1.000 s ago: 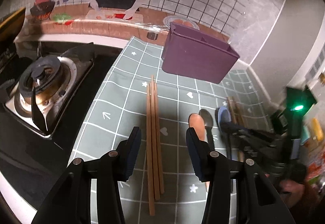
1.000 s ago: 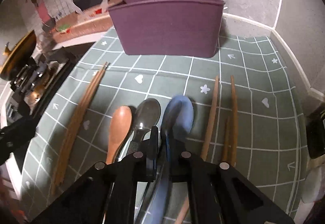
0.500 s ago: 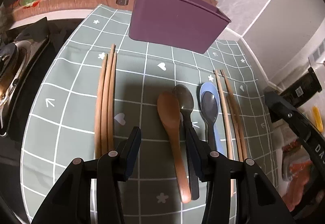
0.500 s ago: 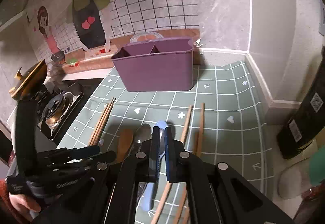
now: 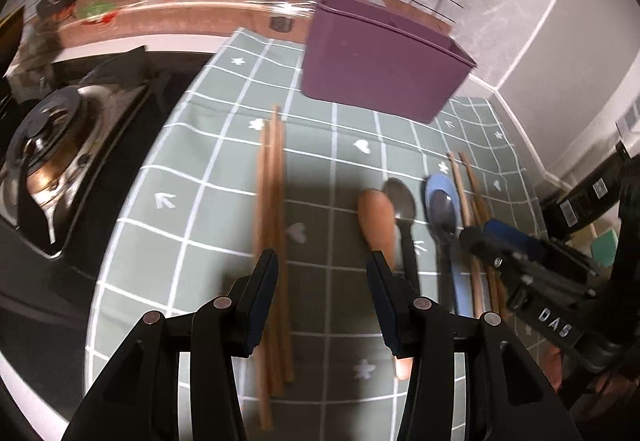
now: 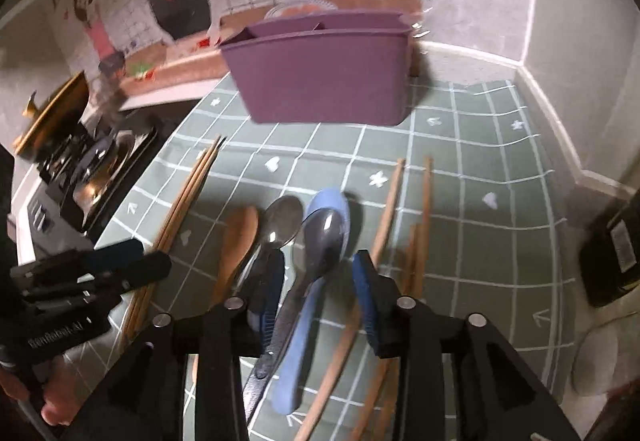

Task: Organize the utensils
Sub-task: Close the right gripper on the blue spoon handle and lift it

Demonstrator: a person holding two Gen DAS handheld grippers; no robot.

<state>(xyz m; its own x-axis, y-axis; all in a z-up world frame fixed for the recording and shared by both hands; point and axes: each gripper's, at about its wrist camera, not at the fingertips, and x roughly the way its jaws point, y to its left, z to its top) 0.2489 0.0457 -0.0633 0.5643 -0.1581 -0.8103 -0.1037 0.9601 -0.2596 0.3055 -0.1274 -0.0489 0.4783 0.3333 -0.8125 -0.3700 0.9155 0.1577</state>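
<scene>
A purple utensil holder [image 5: 380, 57] [image 6: 324, 77] stands at the back of the green grid mat [image 5: 328, 145]. On the mat lie three wooden chopsticks at left [image 5: 270, 201] [image 6: 188, 193], a wooden spoon [image 5: 378, 221] [image 6: 236, 241], a metal spoon [image 5: 402, 201] [image 6: 280, 221], a blue spoon with a grey spoon resting in it [image 5: 442, 209] [image 6: 320, 237], and more chopsticks at right [image 5: 468, 185] [image 6: 404, 209]. My left gripper [image 5: 322, 281] is open above the mat between the left chopsticks and the wooden spoon. My right gripper [image 6: 318, 281] is open, its jaws straddling the blue and grey spoons' handles.
A gas stove [image 5: 52, 145] sits off the mat's left edge. A dark bottle [image 6: 616, 241] stands at the right by the wall. The tiled wall and a brown ledge [image 5: 168, 5] run behind the holder.
My right gripper has opened and come down low over the blue and grey spoons. My left gripper has swung back left, over the chopsticks and wooden spoon.
</scene>
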